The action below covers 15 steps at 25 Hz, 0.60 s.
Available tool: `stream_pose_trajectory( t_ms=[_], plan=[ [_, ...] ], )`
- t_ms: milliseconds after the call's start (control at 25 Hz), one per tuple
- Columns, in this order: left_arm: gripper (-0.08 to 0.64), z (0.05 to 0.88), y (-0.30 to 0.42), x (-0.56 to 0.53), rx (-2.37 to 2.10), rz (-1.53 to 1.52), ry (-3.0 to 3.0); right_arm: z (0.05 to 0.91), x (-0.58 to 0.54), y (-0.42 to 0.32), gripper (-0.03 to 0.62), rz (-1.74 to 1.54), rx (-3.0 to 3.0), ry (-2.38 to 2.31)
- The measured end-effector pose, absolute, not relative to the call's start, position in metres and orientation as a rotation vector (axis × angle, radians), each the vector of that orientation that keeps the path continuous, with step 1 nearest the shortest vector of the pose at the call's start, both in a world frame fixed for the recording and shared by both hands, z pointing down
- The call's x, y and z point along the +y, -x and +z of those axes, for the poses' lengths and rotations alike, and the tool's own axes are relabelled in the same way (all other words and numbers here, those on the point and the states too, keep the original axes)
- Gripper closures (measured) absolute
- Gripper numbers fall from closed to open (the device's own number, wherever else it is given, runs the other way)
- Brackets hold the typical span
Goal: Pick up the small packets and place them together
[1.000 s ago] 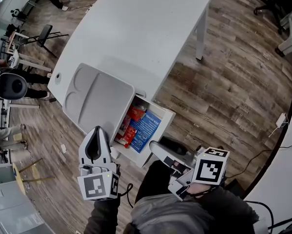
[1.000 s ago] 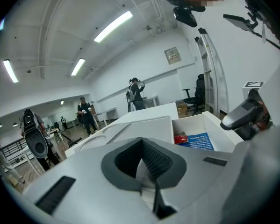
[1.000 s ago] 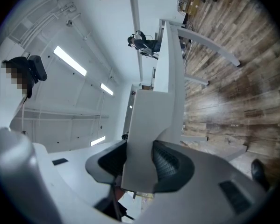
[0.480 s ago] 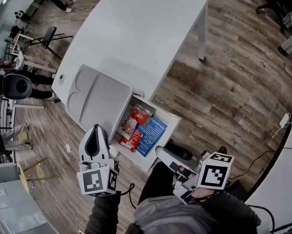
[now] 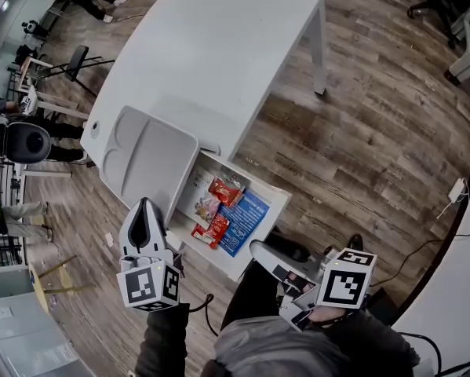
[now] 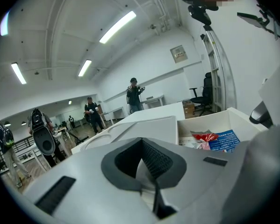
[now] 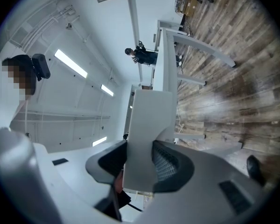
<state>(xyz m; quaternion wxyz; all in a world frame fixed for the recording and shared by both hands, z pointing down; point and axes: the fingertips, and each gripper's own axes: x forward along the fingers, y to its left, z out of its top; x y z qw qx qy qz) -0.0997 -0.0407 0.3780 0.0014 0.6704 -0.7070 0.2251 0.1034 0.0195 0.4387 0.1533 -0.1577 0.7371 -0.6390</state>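
Note:
A white drawer (image 5: 275, 210) stands pulled out from under the white table (image 5: 219, 45). Inside lie two red packets (image 5: 224, 191) (image 5: 211, 228), a pale packet (image 5: 201, 207) and a flat blue packet (image 5: 247, 214). My right gripper (image 5: 256, 250) is at the drawer's near corner. In the right gripper view its jaws (image 7: 140, 143) are shut on the drawer's white front panel (image 7: 149, 125). My left gripper (image 5: 143, 214) hovers left of the drawer, shut and empty. In the left gripper view, past that gripper (image 6: 142, 141), the red packet (image 6: 204, 136) and blue packet (image 6: 224, 140) show in the drawer.
A grey moulded tray (image 5: 144, 159) lies on the table's near end, above the drawer. A table leg (image 5: 319, 53) stands on the wood floor to the right. People, chairs and stands (image 5: 23, 136) crowd the far left. A dark shoe (image 5: 293, 247) is under the right gripper.
The drawer has slid further out of the table with the right gripper, and more of the packets show. The left gripper has hardly moved.

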Motion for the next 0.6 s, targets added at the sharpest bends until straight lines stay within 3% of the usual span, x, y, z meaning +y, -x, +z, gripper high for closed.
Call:
stream_pose_trajectory(
  t_ms=[600],
  plan=[
    [0.56, 0.37, 0.1034, -0.0461, -2.251, 0.693, -2.094, 0.4326, 0.0204, -0.108, 0.413, -1.818, 2.106, 0.434]
  ],
)
